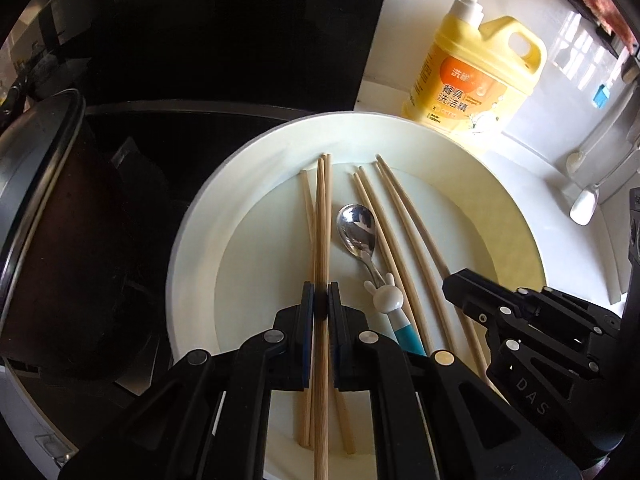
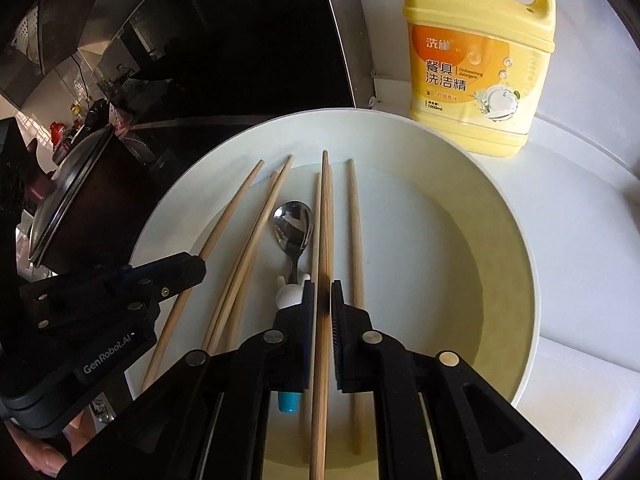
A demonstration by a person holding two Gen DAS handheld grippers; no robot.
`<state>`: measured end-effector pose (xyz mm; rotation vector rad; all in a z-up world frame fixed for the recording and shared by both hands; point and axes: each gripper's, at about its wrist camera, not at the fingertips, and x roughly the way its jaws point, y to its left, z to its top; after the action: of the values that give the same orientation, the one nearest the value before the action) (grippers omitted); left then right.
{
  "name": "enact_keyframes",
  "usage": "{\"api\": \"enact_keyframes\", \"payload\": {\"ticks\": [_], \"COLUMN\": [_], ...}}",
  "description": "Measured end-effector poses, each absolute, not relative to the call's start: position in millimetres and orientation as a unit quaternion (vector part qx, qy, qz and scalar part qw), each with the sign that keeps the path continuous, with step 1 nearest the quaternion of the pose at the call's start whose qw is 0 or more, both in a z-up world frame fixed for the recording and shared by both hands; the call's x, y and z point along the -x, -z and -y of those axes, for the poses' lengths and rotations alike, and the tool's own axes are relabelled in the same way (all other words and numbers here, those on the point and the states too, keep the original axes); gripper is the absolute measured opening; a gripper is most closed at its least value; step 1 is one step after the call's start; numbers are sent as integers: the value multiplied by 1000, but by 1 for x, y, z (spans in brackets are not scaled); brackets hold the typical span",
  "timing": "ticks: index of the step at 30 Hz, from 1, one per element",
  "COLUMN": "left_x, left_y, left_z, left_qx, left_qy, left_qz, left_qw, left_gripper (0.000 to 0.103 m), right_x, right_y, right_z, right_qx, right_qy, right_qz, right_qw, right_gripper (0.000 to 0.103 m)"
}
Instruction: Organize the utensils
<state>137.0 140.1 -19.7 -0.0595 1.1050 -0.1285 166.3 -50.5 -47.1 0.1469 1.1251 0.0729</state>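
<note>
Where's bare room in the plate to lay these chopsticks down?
Free: the plate's right half, between the rightmost chopstick and the rim by the detergent bottle. Crowded: around the spoon and loose chopsticks leftward.

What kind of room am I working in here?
Most likely a home kitchen counter. A yellow dish detergent jug stands behind the white plate of chopsticks and a spoon, a lidded dark pot sits to the left, and white tiles line the wall.
</note>
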Motion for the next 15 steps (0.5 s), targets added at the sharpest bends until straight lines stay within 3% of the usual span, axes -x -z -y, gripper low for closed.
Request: {"api": "enact_keyframes", "payload": {"ticks": [1,2,4,5,6,11,15], "left_x": [-137,-136,-132,-129,-126,-113,-108], "left_y": [17,15,7,3,-2,-19,-23], "left_z": [-141,-142,-145,-147,-148,-156,-165], "left_qx": [31,33,37,38,38,40,43], "left_qy": [59,56,46,38,30,8,-3], "left_qz": [-523,-522,-515,-507,-500,-495,-507], "left_qw": [850,850,855,860,865,868,861], "left_gripper": [9,17,44,66,80,96,96], "right_x": [-166,-166,-160,-157,-155,-144,-136], "right_y": [43,37,26,22,18,7,2], "right_z": [51,49,53,57,59,65,67], "right_qx": [-67,-67,-62,-62,-64,-71,-73], "right_qy": [-29,-30,-26,-24,-24,-22,-19], "right_qz": [-529,-520,-506,-502,-499,-495,-499], "right_qw": [846,851,860,862,864,866,863], "right_gripper": [33,34,34,34,37,49,54]}}
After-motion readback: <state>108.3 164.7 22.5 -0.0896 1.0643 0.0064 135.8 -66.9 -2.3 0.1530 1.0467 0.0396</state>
